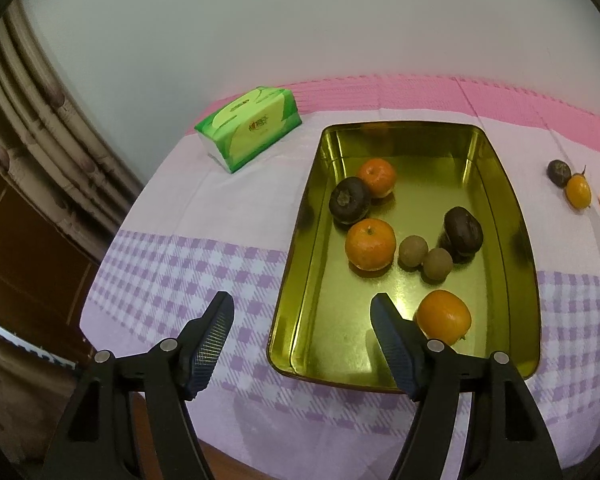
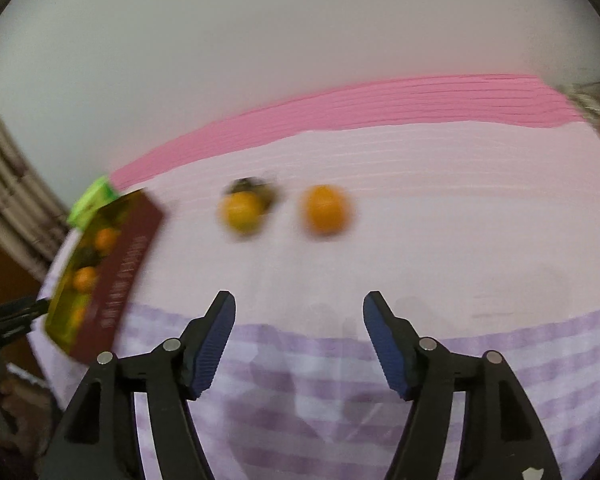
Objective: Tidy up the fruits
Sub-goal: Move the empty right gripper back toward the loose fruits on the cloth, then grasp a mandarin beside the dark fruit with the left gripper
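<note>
The left gripper [image 1: 302,310] is hovering with its jaws spread wide and gripping nothing, one finger over the checked cloth, the other over the near end of the shallow rectangular gold metal tray [image 1: 300,240]. The tray is sitting on the desk's pink-and-lilac tablecloth [image 1: 188,248] and is holding three round orange mandarins [image 1: 370,244], two dark purple-brown fruits [image 1: 350,200] and two small brown round fruits [image 1: 413,252] lying just beside each other. A green tissue pack [image 1: 248,128] is lying beyond the tray's left side. The right gripper [image 2: 299,306] is also hanging wide open and empty above the cloth. Ahead of it, blurred, two small orange fruits [image 2: 326,210] are resting apart from the tray, with a dark fruit [image 2: 256,188] just behind the left one.
</note>
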Tool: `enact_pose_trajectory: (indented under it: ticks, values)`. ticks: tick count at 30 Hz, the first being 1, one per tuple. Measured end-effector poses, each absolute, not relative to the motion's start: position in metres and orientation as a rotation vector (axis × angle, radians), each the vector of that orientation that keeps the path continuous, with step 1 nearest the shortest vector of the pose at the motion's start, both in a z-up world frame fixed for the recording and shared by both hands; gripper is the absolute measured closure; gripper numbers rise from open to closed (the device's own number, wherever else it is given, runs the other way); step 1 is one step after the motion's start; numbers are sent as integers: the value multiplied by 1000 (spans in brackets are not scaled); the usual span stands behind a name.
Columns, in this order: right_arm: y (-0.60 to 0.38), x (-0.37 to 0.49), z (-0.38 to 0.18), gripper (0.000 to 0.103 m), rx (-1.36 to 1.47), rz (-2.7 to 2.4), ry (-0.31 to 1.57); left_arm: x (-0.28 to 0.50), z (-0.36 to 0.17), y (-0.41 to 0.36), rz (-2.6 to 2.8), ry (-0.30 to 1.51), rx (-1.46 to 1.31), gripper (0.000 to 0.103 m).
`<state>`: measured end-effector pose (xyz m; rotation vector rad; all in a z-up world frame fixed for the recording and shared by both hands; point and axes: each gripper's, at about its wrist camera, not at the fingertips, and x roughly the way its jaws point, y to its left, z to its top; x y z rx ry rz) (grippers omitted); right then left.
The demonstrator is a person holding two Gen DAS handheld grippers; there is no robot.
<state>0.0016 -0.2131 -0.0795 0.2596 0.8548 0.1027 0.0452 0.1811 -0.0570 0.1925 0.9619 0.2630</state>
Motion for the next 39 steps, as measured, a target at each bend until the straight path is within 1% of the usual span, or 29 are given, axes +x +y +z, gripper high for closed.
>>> enact_pose_trajectory:
  ticks: [5, 13, 15, 17, 19, 22, 24, 28, 32, 35, 39]
  values:
    - [-264, 1, -87, 36, 218, -33, 862, 43, -58, 170, 260, 961, 234, 32]
    - [-305, 10, -100, 28, 193, -129, 886, 42, -38, 146, 215, 927, 290, 31]
    - [-312, 14, -104, 28, 190, -140, 893, 44, -31, 134, 174, 914, 314, 28]
    - [-316, 12, -106, 27, 188, -144, 892, 47, -25, 119, 120, 903, 342, 23]
    - [-317, 13, -107, 25, 173, -145, 882, 54, -19, 101, 34, 902, 353, 23]
    - [-316, 13, -110, 20, 160, -139, 867, 67, -16, 71, -97, 924, 345, 23]
    - [-313, 14, -111, 13, 155, -129, 863, 76, -17, 50, -190, 949, 319, 23]
    - [-312, 15, -111, 11, 152, -124, 864, 104, -25, 7, -345, 1007, 241, 23]
    - [-321, 12, -110, 10, 199, -103, 845, 137, -47, -32, -389, 1064, 223, 26]
    - [-321, 11, -110, 9, 212, -93, 840, 156, -62, -45, -409, 1118, 187, 29]
    - [-320, 12, -109, 5, 214, -82, 842, 175, -79, -54, -399, 1150, 156, 29]
